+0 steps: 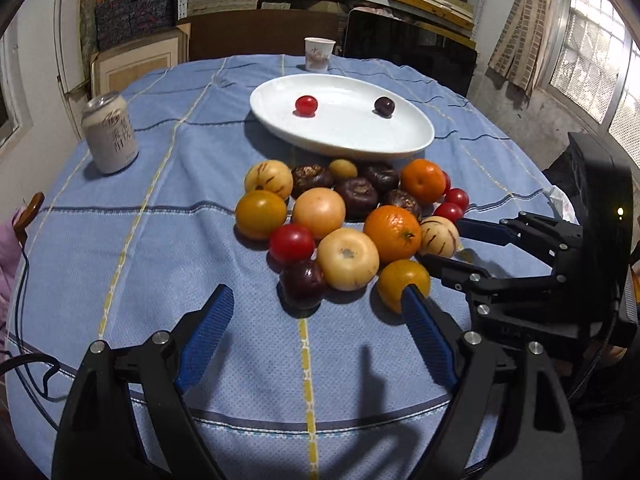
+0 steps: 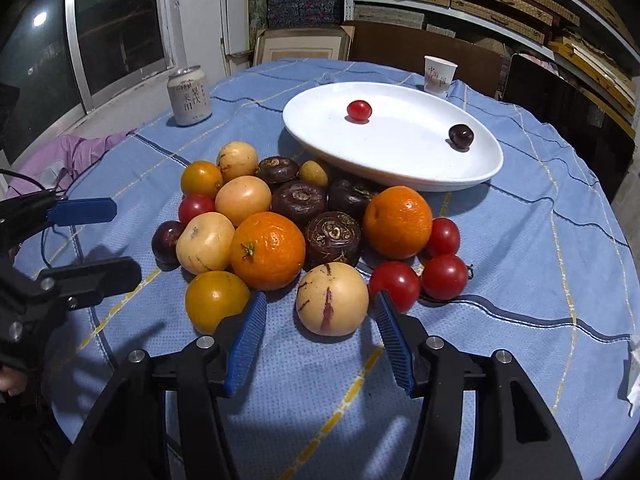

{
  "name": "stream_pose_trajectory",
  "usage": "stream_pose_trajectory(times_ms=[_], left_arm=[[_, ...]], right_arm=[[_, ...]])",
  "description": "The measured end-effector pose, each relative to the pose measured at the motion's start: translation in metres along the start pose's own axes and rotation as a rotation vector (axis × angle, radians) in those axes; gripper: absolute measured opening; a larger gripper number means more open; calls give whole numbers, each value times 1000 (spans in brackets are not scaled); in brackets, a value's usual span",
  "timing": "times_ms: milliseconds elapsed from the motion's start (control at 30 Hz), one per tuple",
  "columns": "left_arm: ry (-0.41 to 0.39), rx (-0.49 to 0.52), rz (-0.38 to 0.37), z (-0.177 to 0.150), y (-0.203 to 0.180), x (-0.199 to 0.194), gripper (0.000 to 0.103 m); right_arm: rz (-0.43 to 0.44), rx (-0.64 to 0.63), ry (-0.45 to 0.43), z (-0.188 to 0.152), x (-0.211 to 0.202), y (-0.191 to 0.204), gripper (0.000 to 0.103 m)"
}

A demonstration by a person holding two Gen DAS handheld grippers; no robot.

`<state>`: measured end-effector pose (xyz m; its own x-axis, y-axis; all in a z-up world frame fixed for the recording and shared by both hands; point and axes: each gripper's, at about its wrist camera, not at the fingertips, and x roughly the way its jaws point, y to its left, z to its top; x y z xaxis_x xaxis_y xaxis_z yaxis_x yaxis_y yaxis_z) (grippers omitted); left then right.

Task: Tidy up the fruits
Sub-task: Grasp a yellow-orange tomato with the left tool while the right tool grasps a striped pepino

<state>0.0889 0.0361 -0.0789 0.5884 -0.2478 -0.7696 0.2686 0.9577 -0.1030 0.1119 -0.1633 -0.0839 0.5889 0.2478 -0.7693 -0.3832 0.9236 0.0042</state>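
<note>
Left wrist view: the left gripper [image 1: 318,300] hangs over the blue checked cloth of the table [image 1: 160,240], its blue-padded fingers [image 1: 206,336] wide apart with nothing between them. The fruit pile [image 1: 348,216] lies just ahead of the fingertips. A dark plum [image 1: 303,283] sits nearest the gap, slightly beyond it, and a yellow tomato [image 1: 402,280] is partly hidden behind the right-hand fingertip; whether they touch cannot be told. Behind the pile stands a white oval plate [image 1: 360,140] holding one red cherry tomato [image 1: 306,105] and one dark plum [image 1: 384,105], well apart. A drink can [image 1: 110,133] stands at the left, a paper cup [image 1: 319,53] at the far edge. The right gripper [image 1: 444,244] reaches in from the right, beside a striped pale fruit [image 1: 439,237].

Right wrist view: the right gripper [image 2: 322,300] has its fingers [image 2: 246,344] apart, empty. The striped pale fruit [image 2: 332,300] lies straight ahead between the fingertips, just past the pads, with a gap on either side. A yellow tomato [image 2: 216,300] is beside the left-hand finger, a red tomato [image 2: 394,285] beside the right-hand one. The left gripper [image 2: 116,240] shows at the left edge, fingers apart.
</note>
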Motion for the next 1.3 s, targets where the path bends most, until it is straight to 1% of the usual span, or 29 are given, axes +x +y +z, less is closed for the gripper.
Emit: stream_pose_trajectory(times_ms=[100, 233, 300, 333, 367, 467, 500, 667, 733, 767, 833, 900, 1000, 1067, 1200, 1267, 1300], left_arm=[[8, -2, 1, 0, 0, 3, 83], [21, -8, 4, 2, 0, 9, 83], [29, -13, 3, 2, 1, 12, 83], [31, -14, 5, 2, 2, 12, 83], [31, -15, 5, 2, 2, 13, 83], [31, -18, 4, 4, 4, 13, 83], [34, -15, 5, 3, 3, 14, 83], [45, 2, 13, 3, 0, 18, 83], [50, -4, 16, 3, -1, 21, 83], [53, -6, 16, 3, -1, 22, 83], [62, -5, 23, 3, -2, 24, 83], [67, -8, 13, 2, -4, 24, 83], [52, 34, -8, 2, -20, 20, 83], [47, 61, -31, 0, -32, 18, 83], [39, 88, -62, -2, -54, 20, 83], [37, 97, -75, -3, -63, 23, 79], [40, 106, -78, -4, -68, 25, 72]], right_arm=[[0, -12, 8, 5, 6, 4, 58], [41, 29, 14, 8, 10, 0, 59], [47, 34, 22, 6, 10, 0, 54], [44, 23, 26, 4, 9, 2, 46], [23, 11, 27, 3, 8, 3, 40], [81, 32, 31, -1, 4, -4, 40], [86, 31, 32, -2, 3, -5, 40], [50, -32, 28, -6, -2, 3, 41], [43, -32, 59, -3, 8, 5, 41], [53, -24, 68, -2, 14, 5, 43], [62, -10, 65, 1, 15, 3, 40], [63, 13, 51, 1, 12, 0, 40], [49, 24, 20, -5, -1, -3, 40], [54, 31, -12, -13, -14, -8, 40], [17, 68, -52, -32, -35, -29, 40], [20, 113, -60, -39, -38, -45, 40], [19, 136, -55, -42, -37, -52, 40]])
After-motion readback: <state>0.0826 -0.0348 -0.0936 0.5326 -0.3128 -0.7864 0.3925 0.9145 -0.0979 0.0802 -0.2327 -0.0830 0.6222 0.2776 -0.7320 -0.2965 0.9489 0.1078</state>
